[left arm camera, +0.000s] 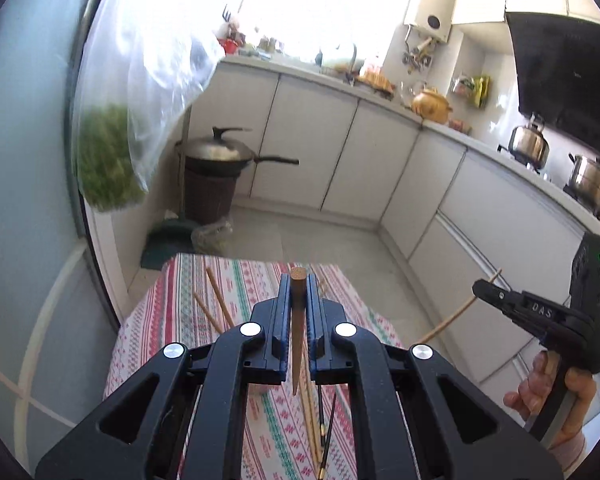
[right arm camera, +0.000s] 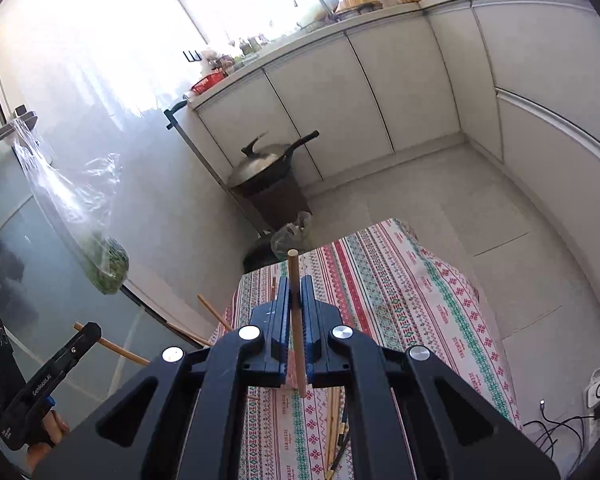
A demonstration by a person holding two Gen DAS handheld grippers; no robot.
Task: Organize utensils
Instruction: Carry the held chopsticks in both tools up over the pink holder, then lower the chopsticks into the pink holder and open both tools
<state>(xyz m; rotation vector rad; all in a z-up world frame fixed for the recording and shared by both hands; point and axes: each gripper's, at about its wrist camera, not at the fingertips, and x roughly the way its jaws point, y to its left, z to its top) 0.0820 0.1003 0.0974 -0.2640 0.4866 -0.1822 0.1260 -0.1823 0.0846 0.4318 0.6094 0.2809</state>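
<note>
Left claw (left arm camera: 299, 292) clamps a chopstick (left arm camera: 297, 320) upright between its fingers.

Both wrist views down onto tablecloth (left arm camera: 172, 320)

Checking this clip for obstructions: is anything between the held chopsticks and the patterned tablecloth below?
Nothing visible. The left gripper and right gripper are each shut on a chopstick above the tablecloth, where only loose chopsticks lie.
</note>
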